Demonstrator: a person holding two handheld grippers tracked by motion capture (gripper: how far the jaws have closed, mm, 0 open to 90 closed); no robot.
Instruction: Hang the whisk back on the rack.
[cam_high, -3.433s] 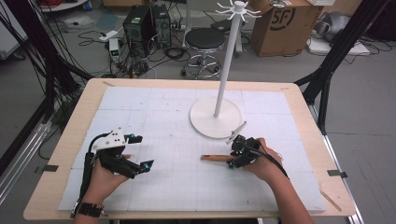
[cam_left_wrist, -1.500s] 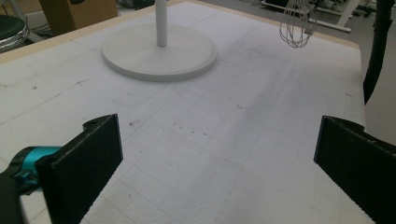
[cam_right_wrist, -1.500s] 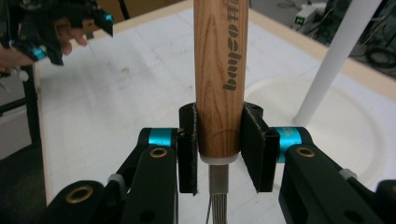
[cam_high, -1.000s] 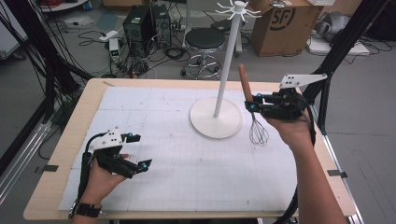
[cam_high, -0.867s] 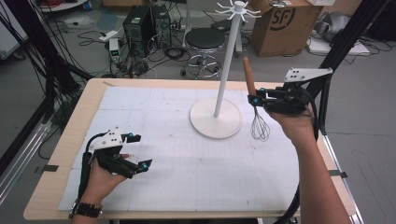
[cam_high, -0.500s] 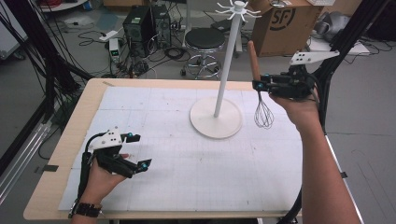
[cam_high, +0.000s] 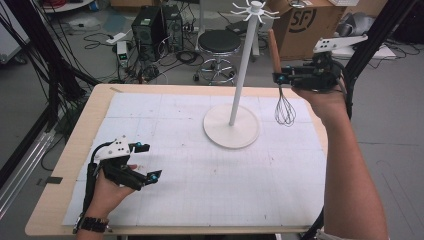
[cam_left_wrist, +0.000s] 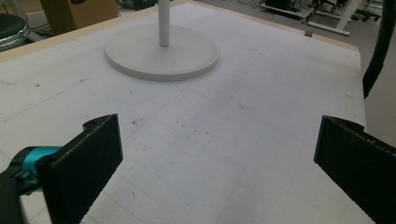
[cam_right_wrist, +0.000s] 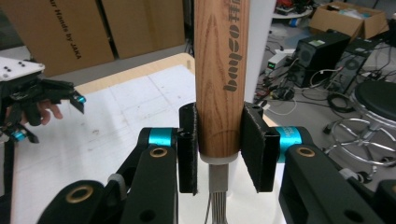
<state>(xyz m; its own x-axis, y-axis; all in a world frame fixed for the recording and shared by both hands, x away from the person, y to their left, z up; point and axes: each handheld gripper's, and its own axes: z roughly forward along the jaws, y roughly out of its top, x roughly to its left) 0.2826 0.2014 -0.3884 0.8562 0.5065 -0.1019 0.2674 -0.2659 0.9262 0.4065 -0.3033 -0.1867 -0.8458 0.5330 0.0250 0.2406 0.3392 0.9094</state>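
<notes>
Whisk: brown wood-grain handle w/ dark lettering; white stand; white gridded mat.

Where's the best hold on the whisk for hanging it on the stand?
Grip the whisk at the low end of its wooden handle, just above the wires, side-on, as the right gripper does. It hangs upright, wires down, leaving the handle top free for the stand's hooks.

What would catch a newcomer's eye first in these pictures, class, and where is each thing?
First, the whisk held upright in the air by the right gripper, its wooden handle clamped between the jaws, over the table's far right edge. Next, the tall white stand on its round base at the middle of the table. The left gripper rests open at the near left.
</notes>
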